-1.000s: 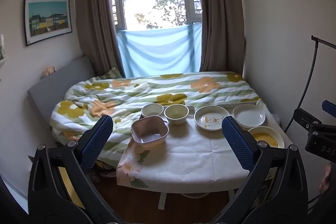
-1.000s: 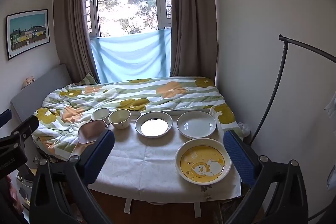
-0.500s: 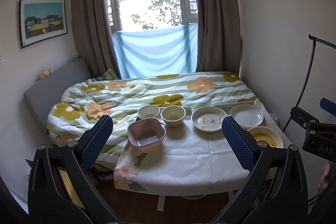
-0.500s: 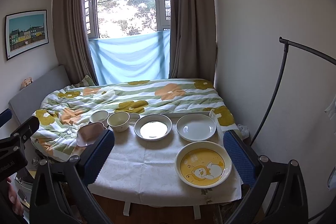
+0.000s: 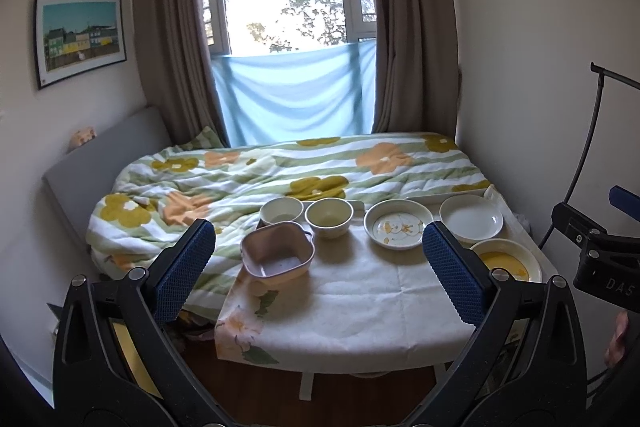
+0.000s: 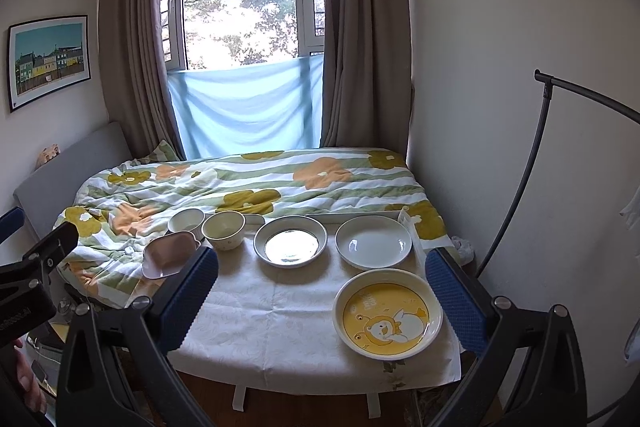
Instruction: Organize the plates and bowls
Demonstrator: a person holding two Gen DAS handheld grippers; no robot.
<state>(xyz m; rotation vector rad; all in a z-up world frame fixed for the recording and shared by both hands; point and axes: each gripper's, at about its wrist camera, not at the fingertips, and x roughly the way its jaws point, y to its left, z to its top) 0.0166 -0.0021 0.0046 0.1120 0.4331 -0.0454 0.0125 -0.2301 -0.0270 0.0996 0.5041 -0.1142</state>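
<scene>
— Plates and bowls, where are they?
— On the bench. Two bowls and a pink dish sit on the left. A bear plate, a white plate and a deep plate sit on the right.
— And the hand-held grippers?
— The left hand-held gripper is held level, back from the bench, wide open and holding nothing. The right hand-held gripper is the same.

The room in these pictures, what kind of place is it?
It looks like a small bedroom at home, made to serve for a meal. A bed with a flowered quilt fills most of it, under a curtained window. At its foot a cloth-covered table bears plates and bowls.
</scene>
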